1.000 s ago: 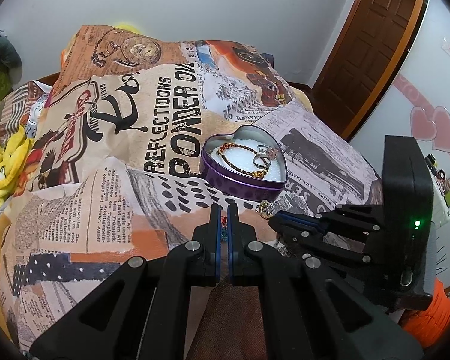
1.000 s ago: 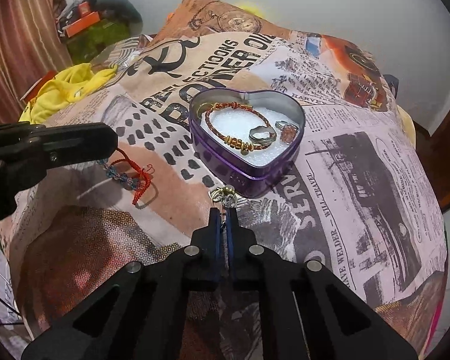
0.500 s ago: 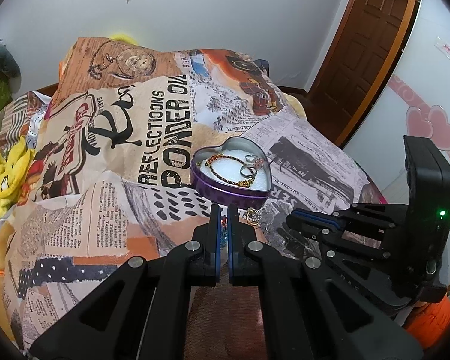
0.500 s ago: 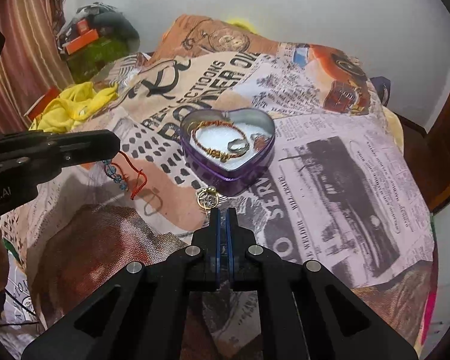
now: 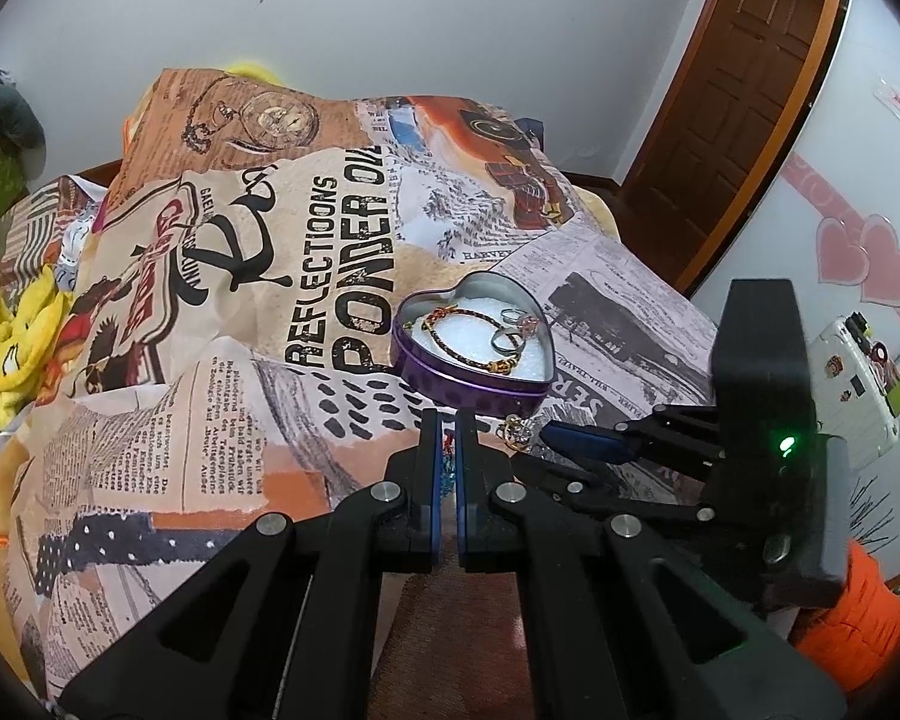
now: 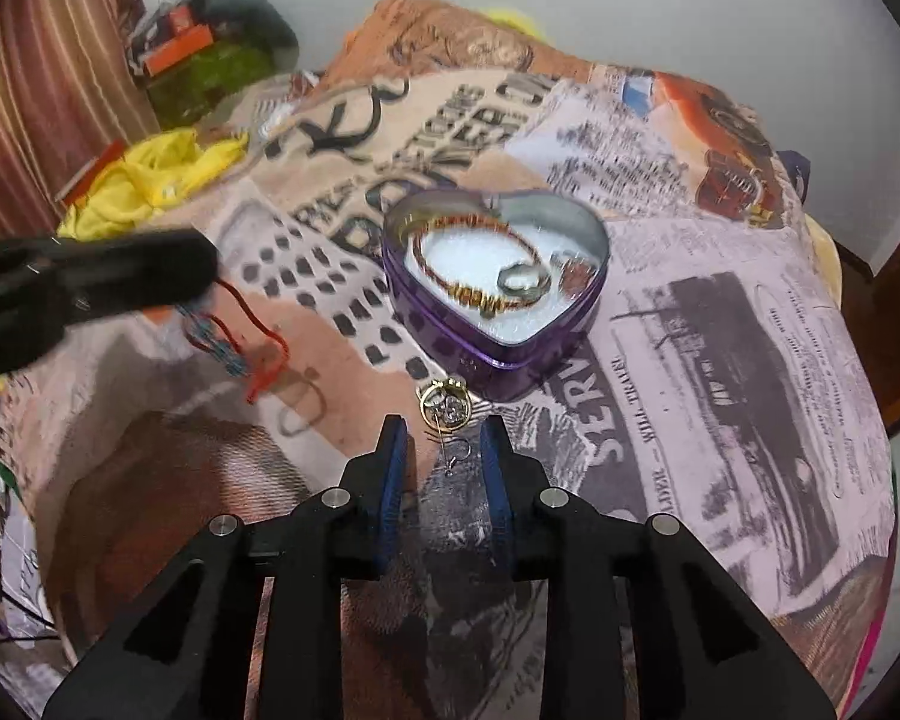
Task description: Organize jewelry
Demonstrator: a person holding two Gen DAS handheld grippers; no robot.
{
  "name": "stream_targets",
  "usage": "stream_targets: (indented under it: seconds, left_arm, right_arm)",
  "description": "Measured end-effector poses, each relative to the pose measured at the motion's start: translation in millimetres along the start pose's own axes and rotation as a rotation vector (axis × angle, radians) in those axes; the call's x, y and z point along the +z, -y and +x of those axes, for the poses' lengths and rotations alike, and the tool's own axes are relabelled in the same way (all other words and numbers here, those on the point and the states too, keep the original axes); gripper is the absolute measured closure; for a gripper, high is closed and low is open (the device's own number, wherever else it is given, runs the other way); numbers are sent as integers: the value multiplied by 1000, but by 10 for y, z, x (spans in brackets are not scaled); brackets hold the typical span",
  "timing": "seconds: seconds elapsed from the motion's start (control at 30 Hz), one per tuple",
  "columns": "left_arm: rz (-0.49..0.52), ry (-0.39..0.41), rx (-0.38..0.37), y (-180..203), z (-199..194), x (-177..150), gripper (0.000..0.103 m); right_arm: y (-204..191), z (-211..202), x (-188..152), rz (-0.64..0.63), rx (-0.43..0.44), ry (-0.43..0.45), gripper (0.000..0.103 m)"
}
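Here the right gripper (image 6: 443, 450) hung over the earring (image 6: 447, 407), fingers apart, just near of the tin (image 6: 510, 354). The left gripper (image 5: 444, 438) held its fingers nearly together around the red-and-blue bracelet (image 6: 234, 348).

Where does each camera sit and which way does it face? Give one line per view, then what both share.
Left wrist: rides the left hand-held gripper, facing across the bed toward the heart tin; its near-shut fingers and the right hand-held gripper show.
Right wrist: rides the open right hand-held gripper, facing the tin over the gold earring; the left hand-held gripper shows at left, the cord bracelet at its tip.
Shared: tin, earring, both grippers.
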State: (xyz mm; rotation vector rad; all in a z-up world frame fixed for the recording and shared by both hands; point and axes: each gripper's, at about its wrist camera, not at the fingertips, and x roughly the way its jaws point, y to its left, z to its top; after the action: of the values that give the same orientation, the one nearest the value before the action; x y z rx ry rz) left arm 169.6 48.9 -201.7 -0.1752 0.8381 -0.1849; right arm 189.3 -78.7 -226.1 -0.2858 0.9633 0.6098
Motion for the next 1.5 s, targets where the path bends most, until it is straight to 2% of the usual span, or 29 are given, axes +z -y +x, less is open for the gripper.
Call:
stream_targets:
  seconds: [0.03, 0.1, 0.37, 0.97, 1.23, 1.5]
  left_arm:
    - [-3, -2, 0, -15, 13, -2, 101]
    - [-7, -5, -2, -33, 34, -5, 102]
    - [-2, -3, -5, -15, 31, -2, 102]
    - [23, 28, -10, 122, -99, 71, 102]
    - [44, 57, -9, 169, -102, 234, 102]
    - [53, 85, -6, 175, -31, 441, 102]
  right_arm:
    - [-15, 11, -10, -14, -9, 6, 83]
    - [-54, 13, -28, -46, -21, 7, 95]
    - [-26, -49, -60, -33, -15, 19, 102]
    - [33, -493, -5, -8, -27, 127, 102]
    - [128, -635, 134, 14, -38, 192, 102]
    - [236, -610, 284, 31, -34, 225, 102]
